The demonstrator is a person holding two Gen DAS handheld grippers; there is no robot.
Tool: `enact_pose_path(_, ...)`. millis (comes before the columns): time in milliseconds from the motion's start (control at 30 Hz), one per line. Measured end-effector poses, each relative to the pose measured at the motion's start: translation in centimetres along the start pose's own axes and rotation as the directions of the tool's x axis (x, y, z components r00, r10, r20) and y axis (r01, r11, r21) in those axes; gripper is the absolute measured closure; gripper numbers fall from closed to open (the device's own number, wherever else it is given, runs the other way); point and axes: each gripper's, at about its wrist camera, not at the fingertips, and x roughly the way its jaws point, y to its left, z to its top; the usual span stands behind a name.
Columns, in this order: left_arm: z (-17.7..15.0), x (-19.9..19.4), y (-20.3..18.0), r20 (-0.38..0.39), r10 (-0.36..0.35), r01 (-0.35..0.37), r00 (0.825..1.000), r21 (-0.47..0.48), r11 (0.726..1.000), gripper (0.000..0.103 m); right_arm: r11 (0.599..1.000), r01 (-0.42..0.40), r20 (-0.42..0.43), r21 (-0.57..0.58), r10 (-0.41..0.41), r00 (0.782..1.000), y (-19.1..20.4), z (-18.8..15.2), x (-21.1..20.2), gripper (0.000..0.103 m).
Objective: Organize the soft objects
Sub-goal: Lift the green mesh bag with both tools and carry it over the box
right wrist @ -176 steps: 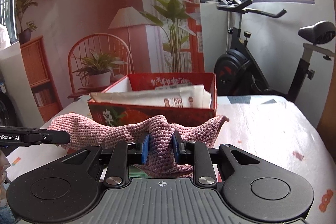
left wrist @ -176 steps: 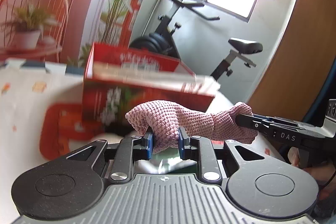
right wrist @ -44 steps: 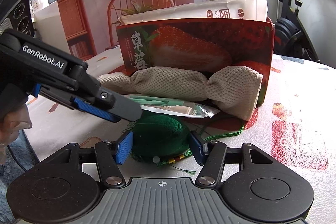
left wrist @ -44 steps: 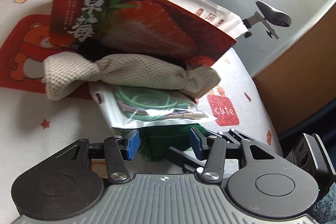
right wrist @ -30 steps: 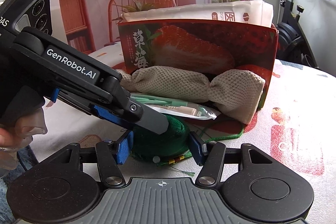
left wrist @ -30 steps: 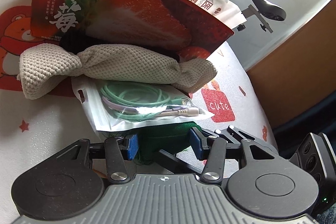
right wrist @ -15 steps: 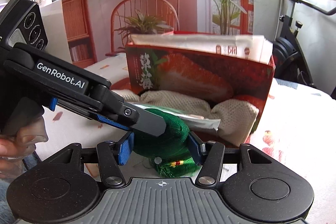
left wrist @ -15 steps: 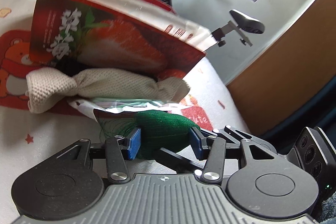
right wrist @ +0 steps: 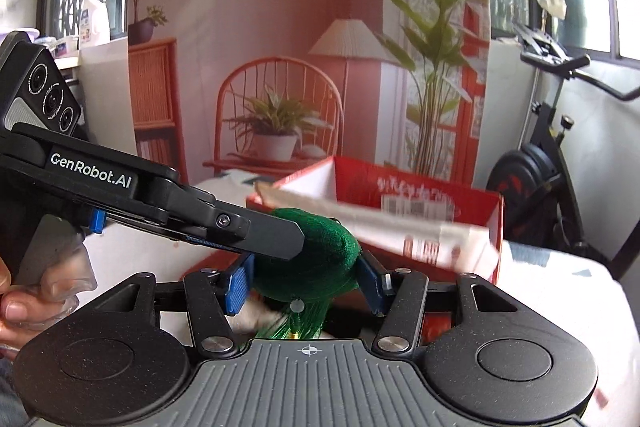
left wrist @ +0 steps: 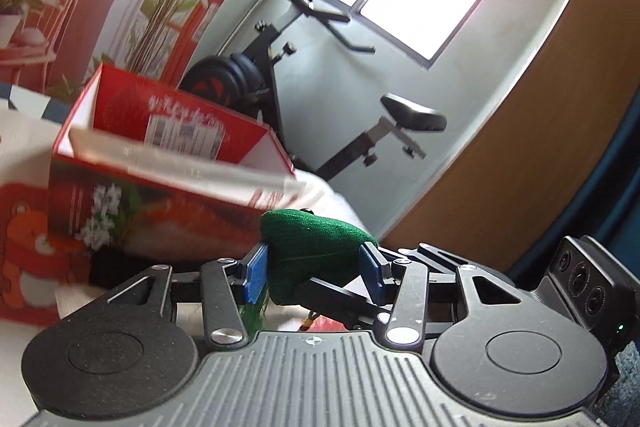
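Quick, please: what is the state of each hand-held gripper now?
Left hand-held gripper: shut on the green knitted bundle.
Right hand-held gripper: shut on the same bundle.

Black left claw (right wrist: pixel 304 239) with blue pads (left wrist: pixel 256 273), white "GenRobot.AI" lettering.

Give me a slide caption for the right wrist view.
Both tools grip a green knitted bundle before the red box.

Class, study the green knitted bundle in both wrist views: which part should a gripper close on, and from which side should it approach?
Grip the green knitted bundle across its rounded body, not the loose tassel hanging below. Come from the near side, pads left and right of the bulge, as the right gripper and left gripper both do.
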Motion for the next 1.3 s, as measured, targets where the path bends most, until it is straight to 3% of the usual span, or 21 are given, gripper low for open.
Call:
enact_pose_path(233,6.3,1.2,-0.9,0.095,0.005,-0.012,0.995,0.07,0.997,0.053,0.997,0.006,0.055,-0.073,-0.002,0.998,-1.3,7.2,2.6,0.052)
enact_pose_path(433,12.1,2.0,-0.2,0.168,0.042,-0.054,0.985,0.067,0.996,0.053,0.992,0.026,0.121,-0.122,-0.011,0.993,-2.1,12.3,6.5,0.052)
enact_pose_path(667,15.0,3.1,0.4,0.216,0.082,-0.11,0.973,0.117,0.987,0.052,0.992,0.025,0.176,-0.123,-0.003,0.984,-3.8,15.5,10.5,0.051)
enact_pose_path(900,14.0,6.3,3.7,0.148,0.111,-0.122,0.983,0.069,0.99,0.052,0.995,0.024,0.102,-0.092,-0.014,0.995,-5.1,14.8,14.2,0.051)
enact_pose_path(1133,10.9,10.0,6.7,0.033,0.156,-0.155,0.987,-0.029,0.988,0.051,0.999,0.044,-0.01,0.003,-0.044,0.999,-6.0,9.9,17.0,0.051)
enact_pose_path(1300,10.0,11.2,7.8,-0.021,0.166,-0.167,0.986,-0.034,0.985,0.051,0.995,0.065,-0.069,0.077,-0.06,0.996,-6.6,7.3,17.9,0.05)
